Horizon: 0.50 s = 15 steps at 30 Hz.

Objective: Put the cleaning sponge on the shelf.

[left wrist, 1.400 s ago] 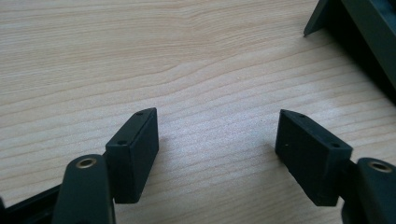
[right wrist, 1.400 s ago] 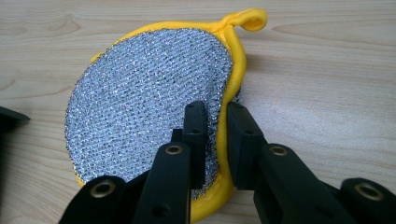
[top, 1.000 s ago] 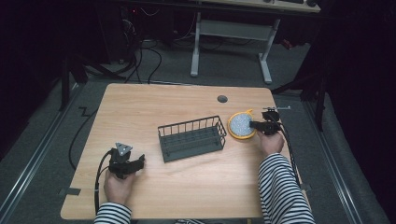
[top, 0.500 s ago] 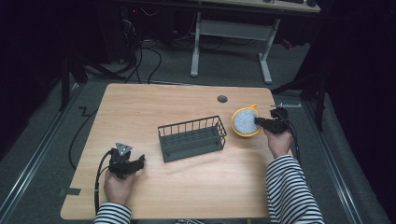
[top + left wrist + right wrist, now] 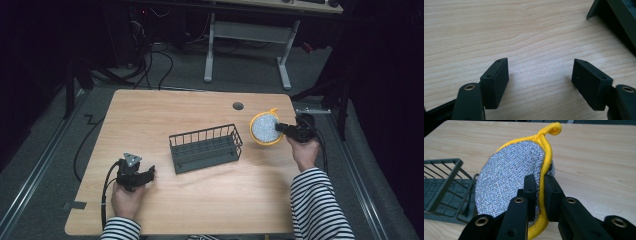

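Note:
A round scouring pad [image 5: 265,128] [image 5: 511,185], silver mesh with a yellow rim and a small yellow loop, hangs tilted above the table at the right. My right gripper [image 5: 283,129] [image 5: 540,192] is shut on its edge, pinching the yellow rim between both jaws. A dark wire basket [image 5: 205,148] [image 5: 444,187] stands on the wooden table [image 5: 200,200] just left of the pad. My left gripper [image 5: 149,174] [image 5: 540,82] rests low at the table's front left, jaws wide open over bare wood, with a corner of the basket [image 5: 616,22] ahead of it.
A round cable hole [image 5: 238,106] sits near the table's far edge. Behind the table are a desk frame [image 5: 245,40] and cables on a grey floor. A cable [image 5: 106,187] trails from the left gripper off the front edge.
The right hand has lifted the scouring pad off the table and tilted it up on edge. The left hand has kept still.

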Motion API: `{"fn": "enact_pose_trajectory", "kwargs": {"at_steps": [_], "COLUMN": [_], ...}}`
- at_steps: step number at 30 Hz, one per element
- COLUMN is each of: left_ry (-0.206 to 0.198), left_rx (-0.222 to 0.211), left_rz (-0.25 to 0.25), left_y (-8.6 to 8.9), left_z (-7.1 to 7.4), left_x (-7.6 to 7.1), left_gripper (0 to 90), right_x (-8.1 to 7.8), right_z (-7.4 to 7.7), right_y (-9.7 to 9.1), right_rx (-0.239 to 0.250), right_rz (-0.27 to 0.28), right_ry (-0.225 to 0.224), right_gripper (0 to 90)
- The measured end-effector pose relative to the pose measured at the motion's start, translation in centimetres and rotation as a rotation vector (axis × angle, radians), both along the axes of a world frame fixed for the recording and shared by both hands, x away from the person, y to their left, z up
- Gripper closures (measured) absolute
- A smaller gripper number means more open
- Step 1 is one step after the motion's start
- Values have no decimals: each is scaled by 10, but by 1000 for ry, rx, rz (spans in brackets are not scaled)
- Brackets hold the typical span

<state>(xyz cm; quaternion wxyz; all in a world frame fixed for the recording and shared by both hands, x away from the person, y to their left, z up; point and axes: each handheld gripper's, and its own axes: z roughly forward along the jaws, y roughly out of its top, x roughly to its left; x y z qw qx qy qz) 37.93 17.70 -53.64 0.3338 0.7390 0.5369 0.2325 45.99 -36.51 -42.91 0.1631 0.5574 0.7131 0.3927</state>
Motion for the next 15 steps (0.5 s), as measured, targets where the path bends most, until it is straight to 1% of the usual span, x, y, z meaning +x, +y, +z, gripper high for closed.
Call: {"fn": "enact_pose_trajectory", "kwargs": {"at_steps": [7,10,15], "left_ry": [1,1,1], "left_rx": [-2,-1,-1], "left_rz": [-2,-2,-2], "left_y": [0,0,0], "left_z": [0,0,0], "left_x": [0,0,0], "left_gripper": [302,302,302], "right_x": [-2,-4,-7], "right_z": [21,31,47], "right_y": [9,12,20], "right_rx": [-10,10,19], "right_rz": [43,63,100], "right_ry": [-36,-59,-91], "right_gripper": [819,818,819]}}
